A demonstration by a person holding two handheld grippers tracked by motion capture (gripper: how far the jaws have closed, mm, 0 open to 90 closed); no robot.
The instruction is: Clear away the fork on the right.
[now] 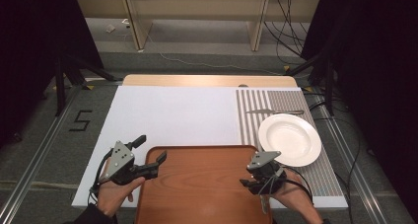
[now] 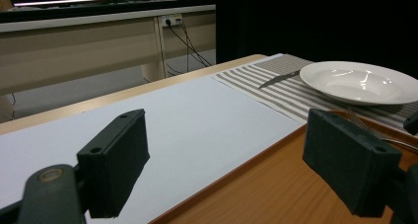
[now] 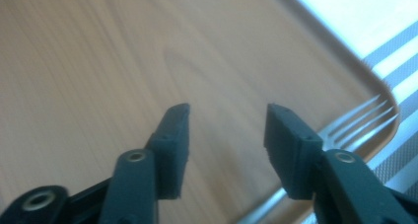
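**Fork lying on the tray's right edge, both grippers parted**

Seen from above, a brown wooden tray (image 1: 199, 184) lies at the near edge of a white table mat (image 1: 172, 115), with the person's forearms entering from below on either side. The right gripper (image 1: 254, 180) hovers over the tray's right-hand part, its jaws apart with nothing between them; in the right gripper view (image 3: 226, 135) the two black pads frame bare wood grain. A fork (image 3: 362, 123) lies just beyond the right-hand jaw, its tines resting across the tray's raised rim and pointing toward the striped placemat (image 3: 401, 61); the pads do not touch it. In the high view the fork's handle (image 1: 264, 203) shows just below the same gripper, near the tray's right edge.

The left gripper (image 1: 150, 155) sits at the tray's left rim, jaws spread wide and empty; the left gripper view (image 2: 241, 155) shows one pad over the white mat and the other over the tray.

On the striped placemat (image 1: 296, 135), right of the tray, stands a white plate (image 1: 290, 139), with a knife (image 1: 273, 111) lying just behind it.
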